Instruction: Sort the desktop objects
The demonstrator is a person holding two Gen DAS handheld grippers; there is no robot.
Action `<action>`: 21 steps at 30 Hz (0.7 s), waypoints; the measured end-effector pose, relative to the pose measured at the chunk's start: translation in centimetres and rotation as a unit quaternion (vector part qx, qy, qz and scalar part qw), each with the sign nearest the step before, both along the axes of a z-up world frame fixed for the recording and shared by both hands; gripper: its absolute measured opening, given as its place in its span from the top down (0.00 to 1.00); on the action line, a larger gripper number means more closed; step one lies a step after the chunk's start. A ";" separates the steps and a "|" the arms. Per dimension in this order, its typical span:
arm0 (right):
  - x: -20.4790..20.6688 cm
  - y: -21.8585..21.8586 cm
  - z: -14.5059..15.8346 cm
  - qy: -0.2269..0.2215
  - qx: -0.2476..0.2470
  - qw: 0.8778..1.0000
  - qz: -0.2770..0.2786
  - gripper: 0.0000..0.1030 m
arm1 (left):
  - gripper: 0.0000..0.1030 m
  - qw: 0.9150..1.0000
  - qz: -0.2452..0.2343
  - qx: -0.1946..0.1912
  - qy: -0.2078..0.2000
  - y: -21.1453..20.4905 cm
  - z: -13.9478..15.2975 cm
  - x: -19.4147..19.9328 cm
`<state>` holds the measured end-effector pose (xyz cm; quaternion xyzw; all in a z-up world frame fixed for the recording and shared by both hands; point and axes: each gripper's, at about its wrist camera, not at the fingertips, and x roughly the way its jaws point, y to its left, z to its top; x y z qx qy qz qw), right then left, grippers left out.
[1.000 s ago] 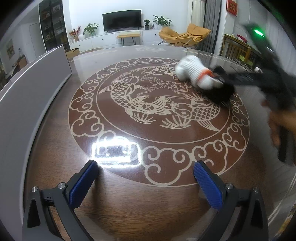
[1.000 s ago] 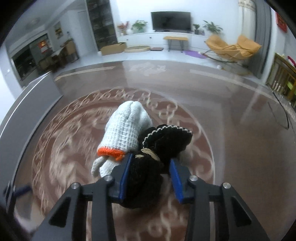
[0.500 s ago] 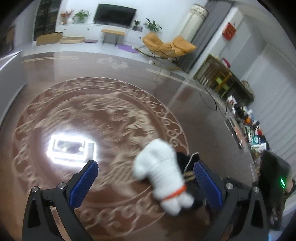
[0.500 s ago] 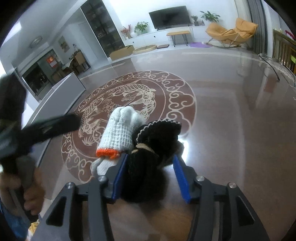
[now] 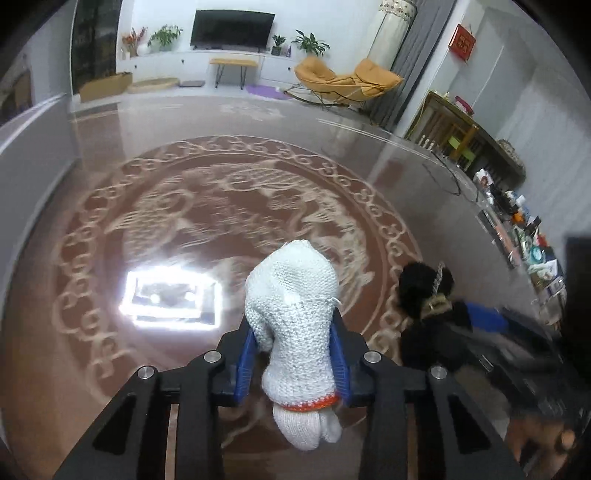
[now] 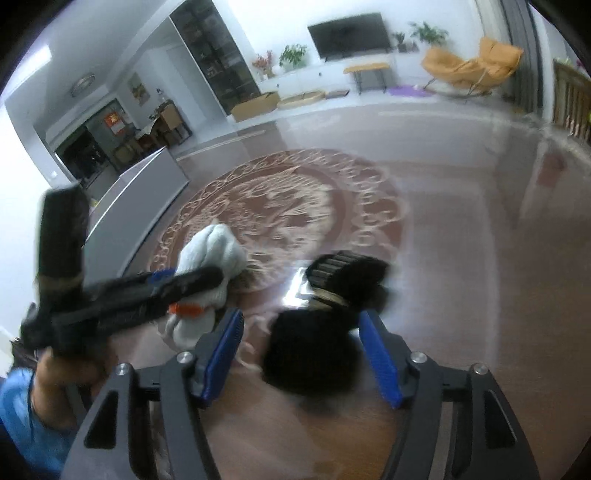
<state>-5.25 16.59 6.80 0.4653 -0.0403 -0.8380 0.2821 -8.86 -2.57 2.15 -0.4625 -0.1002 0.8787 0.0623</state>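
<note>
White knit glove [image 5: 291, 317] sits clamped between closing left gripper [image 5: 293, 360] pads, pulled apart for sorting. Black glove [image 6: 317, 332] lies at its 3 o'clock on the tabletop [image 6: 480, 295], loose inside the opening right gripper [image 6: 303, 358].

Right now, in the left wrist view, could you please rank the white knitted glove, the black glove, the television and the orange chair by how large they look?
1. white knitted glove, though it sits nearest the camera
2. black glove
3. orange chair and television: look alike, both far off, so unranked
</note>
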 end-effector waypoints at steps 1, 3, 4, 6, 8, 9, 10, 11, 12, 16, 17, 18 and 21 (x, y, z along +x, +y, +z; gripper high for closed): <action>-0.4 -0.8 -0.3 -0.005 0.012 1.000 -0.007 0.36 | 0.65 1.000 0.003 -0.004 -0.002 -0.5 -0.2 0.1; -1.3 -2.4 -1.5 -0.014 0.051 0.998 -0.019 0.43 | 0.66 1.000 0.013 -0.006 -0.007 -1.9 -0.1 1.2; -1.2 -3.0 -1.5 0.007 0.082 0.996 -0.024 0.63 | 0.66 1.000 0.017 -0.006 -0.007 -2.6 -0.2 1.7; -0.5 -3.4 -1.3 0.021 0.108 0.994 -0.024 0.72 | 0.66 1.000 0.021 -0.008 -0.001 -3.5 0.4 3.2; 0.4 -3.1 -0.3 0.028 0.093 0.995 -0.026 0.72 | 0.66 1.000 0.025 -0.003 0.009 -4.7 1.8 4.7; 0.9 -3.0 0.7 0.034 0.083 0.996 -0.024 0.72 | 0.66 0.999 0.026 0.004 0.018 -5.5 2.9 5.5; 1.4 -3.2 1.9 0.037 0.067 0.997 -0.017 0.72 | 0.66 0.999 0.028 0.011 0.029 -6.4 4.3 6.3; 1.7 -3.8 3.4 0.039 0.053 0.998 -0.010 0.72 | 0.66 0.999 0.032 0.016 0.041 -7.4 5.8 7.0; 1.9 -4.3 4.4 0.043 0.045 0.998 -0.003 0.72 | 0.66 0.998 0.035 0.017 0.052 -8.1 7.2 7.6; 3.5 -10.3 10.8 0.071 -0.009 0.996 0.055 0.72 | 0.66 0.993 0.074 -0.009 0.096 -14.7 13.1 10.7; 4.0 -12.3 12.1 0.076 -0.022 0.994 0.074 0.72 | 0.66 0.991 0.089 -0.015 0.099 -16.8 14.1 11.4; 4.4 -14.5 13.3 0.080 -0.032 0.992 0.094 0.72 | 0.66 0.989 0.108 -0.022 0.100 -18.8 14.8 12.3; 6.1 -22.5 16.0 0.090 -0.054 0.981 0.162 0.71 | 0.66 0.979 0.168 -0.070 0.094 -25.1 15.6 14.6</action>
